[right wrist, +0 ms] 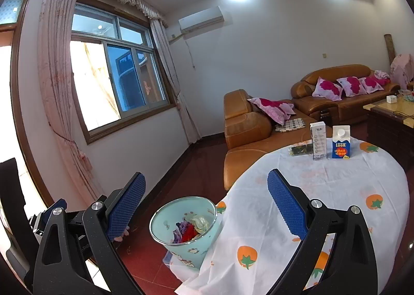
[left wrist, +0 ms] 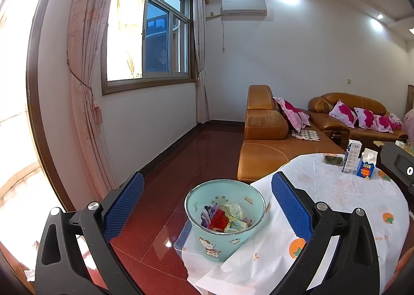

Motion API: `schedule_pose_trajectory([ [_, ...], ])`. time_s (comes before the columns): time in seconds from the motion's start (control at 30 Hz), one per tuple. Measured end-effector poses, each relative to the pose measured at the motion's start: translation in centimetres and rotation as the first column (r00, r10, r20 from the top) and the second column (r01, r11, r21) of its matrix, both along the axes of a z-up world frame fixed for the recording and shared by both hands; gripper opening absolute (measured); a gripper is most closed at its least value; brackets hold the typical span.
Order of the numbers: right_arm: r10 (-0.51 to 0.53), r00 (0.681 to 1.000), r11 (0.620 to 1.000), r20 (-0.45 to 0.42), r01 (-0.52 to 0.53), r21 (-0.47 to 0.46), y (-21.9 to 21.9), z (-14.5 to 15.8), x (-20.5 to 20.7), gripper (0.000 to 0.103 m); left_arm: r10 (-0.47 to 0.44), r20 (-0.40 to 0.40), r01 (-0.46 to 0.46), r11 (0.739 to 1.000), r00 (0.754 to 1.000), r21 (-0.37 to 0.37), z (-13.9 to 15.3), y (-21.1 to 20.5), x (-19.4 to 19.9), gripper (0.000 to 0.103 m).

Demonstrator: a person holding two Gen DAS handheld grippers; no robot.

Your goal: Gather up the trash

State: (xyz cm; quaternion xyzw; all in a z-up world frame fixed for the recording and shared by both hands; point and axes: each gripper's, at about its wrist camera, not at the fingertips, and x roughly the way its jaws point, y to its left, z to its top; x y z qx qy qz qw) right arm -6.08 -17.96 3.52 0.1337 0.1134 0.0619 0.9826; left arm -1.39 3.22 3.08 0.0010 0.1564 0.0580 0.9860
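A pale teal bin (left wrist: 224, 220) (right wrist: 185, 230) with cartoon prints stands beside the round table and holds crumpled wrappers (left wrist: 227, 217) (right wrist: 191, 229). On the table's far side stand a blue and white carton (left wrist: 366, 163) (right wrist: 340, 145), a tall white box (left wrist: 351, 156) (right wrist: 318, 140) and a dark flat packet (left wrist: 332, 159) (right wrist: 300, 149). My left gripper (left wrist: 208, 204) is open, empty, and hangs above the bin. My right gripper (right wrist: 207, 204) is also open and empty, over the bin and the table's near edge. Part of the left gripper's body (right wrist: 49, 213) shows at the right view's left side.
The table wears a white cloth with orange fruit prints (left wrist: 349, 191) (right wrist: 323, 191) that drapes down beside the bin. Brown leather sofas with pink cushions (left wrist: 269, 139) (right wrist: 336, 87) stand behind. A glass-topped coffee table (right wrist: 390, 111) is at the right. Red tiled floor (left wrist: 186, 155) lies left.
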Motion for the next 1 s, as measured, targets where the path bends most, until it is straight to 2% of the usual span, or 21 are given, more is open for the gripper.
schedule_pose_trajectory([
  [0.7,-0.015,1.0,1.0,-0.001,0.015,0.013,-0.14,-0.19,-0.36,0.094,0.008,0.018,-0.008,1.0,1.0,0.002,0.42,-0.07,-0.15,0.097],
  [0.8,-0.018,1.0,1.0,-0.008,0.018,0.013,0.0,-0.25,-0.33,0.094,0.02,0.001,-0.02,1.0,1.0,0.008,0.21,-0.21,0.04,0.097],
  [0.93,-0.023,1.0,1.0,-0.009,0.023,0.015,0.02,-0.16,-0.4,0.094,0.019,-0.026,-0.02,0.999,0.999,-0.031,-0.09,0.21,0.41,0.097],
  [1.0,-0.027,1.0,1.0,-0.007,0.027,0.016,0.09,-0.16,-0.47,0.095,0.013,-0.024,-0.013,1.0,1.0,-0.027,-0.19,0.22,0.49,0.097],
])
